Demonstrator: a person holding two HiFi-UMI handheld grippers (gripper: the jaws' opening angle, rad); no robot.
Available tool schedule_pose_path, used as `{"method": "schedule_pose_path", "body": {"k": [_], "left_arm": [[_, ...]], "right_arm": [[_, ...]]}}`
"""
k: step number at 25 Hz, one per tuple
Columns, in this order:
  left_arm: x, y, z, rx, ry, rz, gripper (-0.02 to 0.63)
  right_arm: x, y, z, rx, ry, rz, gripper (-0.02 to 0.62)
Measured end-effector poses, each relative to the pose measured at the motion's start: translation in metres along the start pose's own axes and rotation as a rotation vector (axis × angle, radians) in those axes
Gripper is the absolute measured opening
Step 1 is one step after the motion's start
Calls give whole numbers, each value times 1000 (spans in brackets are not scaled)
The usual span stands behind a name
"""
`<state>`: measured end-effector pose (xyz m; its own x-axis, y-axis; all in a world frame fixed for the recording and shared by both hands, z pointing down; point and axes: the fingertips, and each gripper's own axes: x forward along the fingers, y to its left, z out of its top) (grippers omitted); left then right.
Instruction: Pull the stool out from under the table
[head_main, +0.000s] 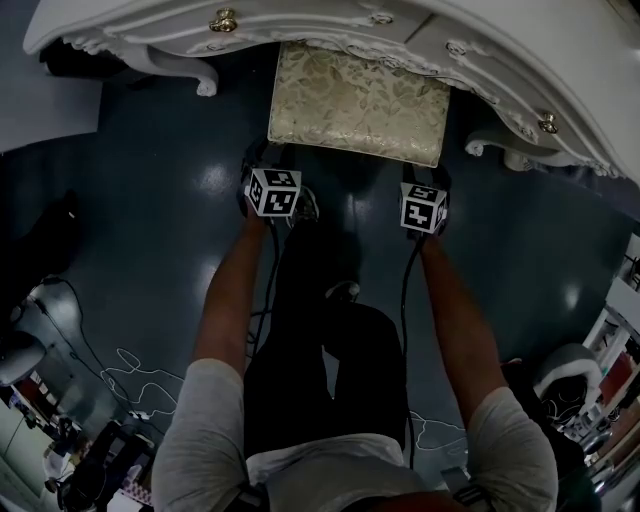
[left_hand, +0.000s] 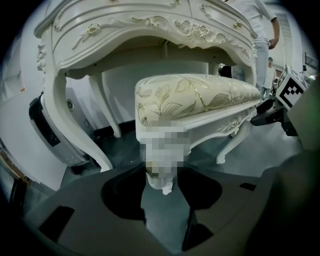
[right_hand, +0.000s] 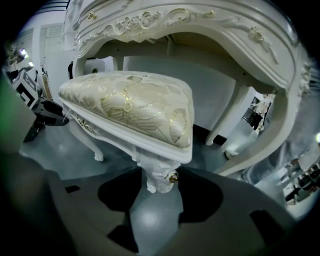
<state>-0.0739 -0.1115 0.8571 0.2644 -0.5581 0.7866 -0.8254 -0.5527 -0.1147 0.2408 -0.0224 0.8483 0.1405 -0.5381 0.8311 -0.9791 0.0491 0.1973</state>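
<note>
The stool (head_main: 358, 103) is not yet out. From the head view its far edge sits beneath the front rim of the table (head_main: 150, 30), while its near edge faces me across the dark floor (head_main: 150, 220), so I judge this to be the step of getting a hold before the pull. On my left, my left gripper (left_hand: 164, 205) stands wide. The stool's front left leg (left_hand: 163, 182) comes down right at the mouth of its jaws, its foot roughly centred in the gap with floor showing below it, and neither pad presses on it. The padded seat rises above and a little to the right of those jaws. On my right, my right gripper (right_hand: 152, 207) is just as wide. The front right leg (right_hand: 159, 176) sits at the mouth of its gap in the same way, a small gold ornament at its side, and it is untouched as far as I can see. Next I think both jaws should slip a little further round their legs and close firmly. Then I should draw back toward me evenly, so the stool slides straight and its seat clears the table's carved legs.
</note>
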Motion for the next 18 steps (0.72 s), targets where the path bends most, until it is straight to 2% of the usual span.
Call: {"method": "schedule_pose_path", "body": {"k": [18], "left_arm": [[-36, -10, -48, 2, 18, -5, 206]], "right_arm": [[-34, 30, -47, 16, 24, 3, 242]]}}
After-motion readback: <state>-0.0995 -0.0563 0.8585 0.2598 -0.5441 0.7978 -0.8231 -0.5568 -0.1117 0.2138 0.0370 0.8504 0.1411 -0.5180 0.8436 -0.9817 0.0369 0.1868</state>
